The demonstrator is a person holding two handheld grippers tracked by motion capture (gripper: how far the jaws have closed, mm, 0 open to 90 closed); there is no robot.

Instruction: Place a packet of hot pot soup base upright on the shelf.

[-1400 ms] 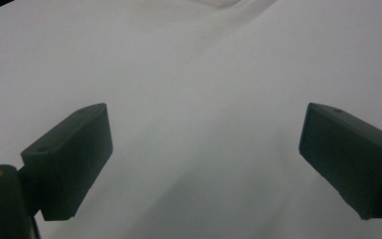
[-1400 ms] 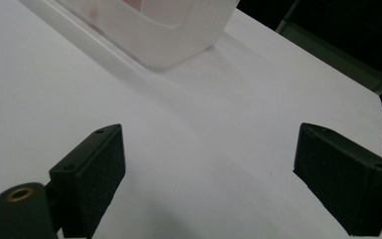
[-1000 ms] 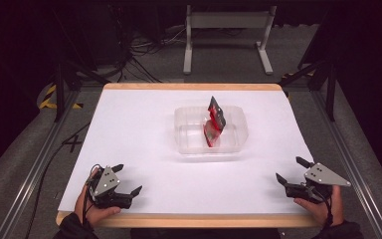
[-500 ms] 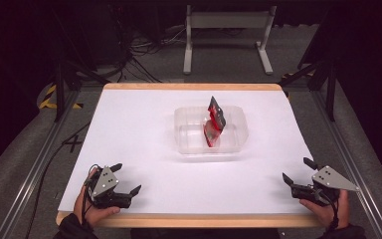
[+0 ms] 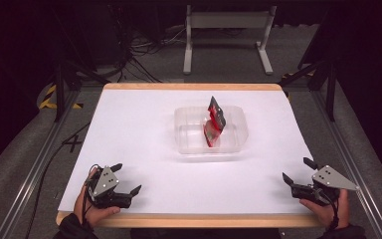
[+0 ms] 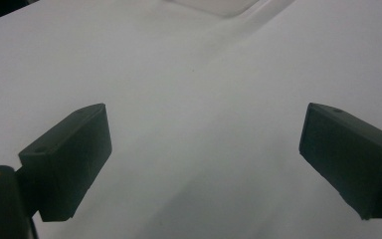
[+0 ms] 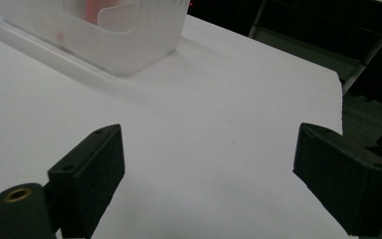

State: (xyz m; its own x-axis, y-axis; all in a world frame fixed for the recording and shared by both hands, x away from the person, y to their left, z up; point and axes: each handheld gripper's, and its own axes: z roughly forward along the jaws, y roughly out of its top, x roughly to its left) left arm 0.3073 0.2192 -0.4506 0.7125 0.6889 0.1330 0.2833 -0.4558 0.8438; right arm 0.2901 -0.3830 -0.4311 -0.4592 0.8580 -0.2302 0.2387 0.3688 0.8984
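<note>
The left hand-held gripper (image 5: 125,180) rests at the near left corner of the table (image 5: 144,129), its jaws spread wide with nothing between them; in the left gripper view the same left hand-held gripper (image 6: 204,164) looks along its parted jaws over bare white surface. The right hand-held gripper (image 5: 298,172) sits at the near right corner, close to the right edge, jaws likewise spread and holding nothing; in the right gripper view the right hand-held gripper (image 7: 209,179) frames plain tabletop between its parted jaws.

A clear plastic container (image 5: 189,142) stands near the middle of the table, a little toward the far edge and well apart from both grippers. A red and black packet (image 5: 215,122) stands tilted inside it, its top rising above the rim. In the right gripper view the container (image 7: 124,37) shows at the upper left, with a blurred reddish shape behind its wall.
</note>
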